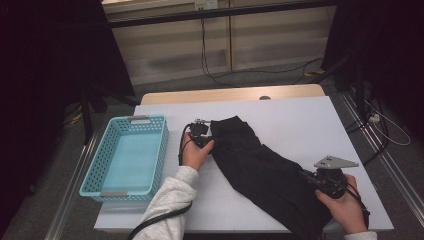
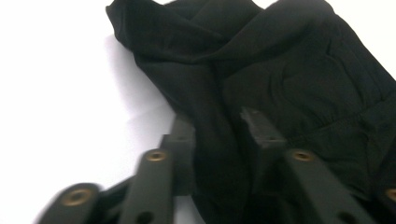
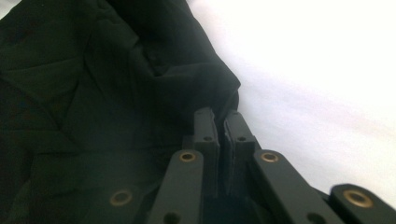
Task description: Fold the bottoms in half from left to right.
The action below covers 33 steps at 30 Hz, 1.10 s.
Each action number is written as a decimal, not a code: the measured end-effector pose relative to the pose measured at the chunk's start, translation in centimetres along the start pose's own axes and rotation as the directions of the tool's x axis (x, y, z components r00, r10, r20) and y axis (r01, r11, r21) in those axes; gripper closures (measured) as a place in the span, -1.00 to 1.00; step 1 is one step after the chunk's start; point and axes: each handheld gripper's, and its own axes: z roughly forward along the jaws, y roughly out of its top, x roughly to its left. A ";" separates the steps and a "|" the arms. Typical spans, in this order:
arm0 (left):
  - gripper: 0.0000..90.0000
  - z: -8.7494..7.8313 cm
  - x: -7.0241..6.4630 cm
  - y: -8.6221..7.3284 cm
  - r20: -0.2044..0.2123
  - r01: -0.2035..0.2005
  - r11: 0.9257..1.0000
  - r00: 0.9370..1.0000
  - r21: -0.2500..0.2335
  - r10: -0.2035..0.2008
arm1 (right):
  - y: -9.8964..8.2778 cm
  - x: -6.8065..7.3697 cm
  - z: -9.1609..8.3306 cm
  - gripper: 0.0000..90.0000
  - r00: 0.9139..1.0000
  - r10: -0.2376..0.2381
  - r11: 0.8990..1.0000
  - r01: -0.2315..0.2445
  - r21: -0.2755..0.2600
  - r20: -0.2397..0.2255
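Note:
A black garment (image 1: 260,165) lies crumpled and stretched diagonally across the white table (image 1: 300,120). My left gripper (image 1: 211,140) is at the garment's upper left edge. In the left gripper view, its jaws (image 2: 217,123) stand partly apart, with a ridge of the black garment (image 2: 280,70) between them; one jaw is over bare table and the other over cloth. My right gripper (image 1: 304,175) is at the garment's lower right end. In the right gripper view, its jaws (image 3: 219,114) are pressed together on the edge of the black garment (image 3: 93,93).
A light blue plastic basket (image 1: 162,150) with nothing in it stands on the table's left side, close to the left hand. White tabletop lies bare behind and to the right of the garment. Cables run over the floor beyond the table.

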 end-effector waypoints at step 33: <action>0.88 -5.3 4.7 -1.4 -0.110 0.108 0.992 0.987 -0.059 -0.114 | -1.5 -1.3 -0.3 0.99 0.996 0.071 0.995 -0.067 0.078 -0.053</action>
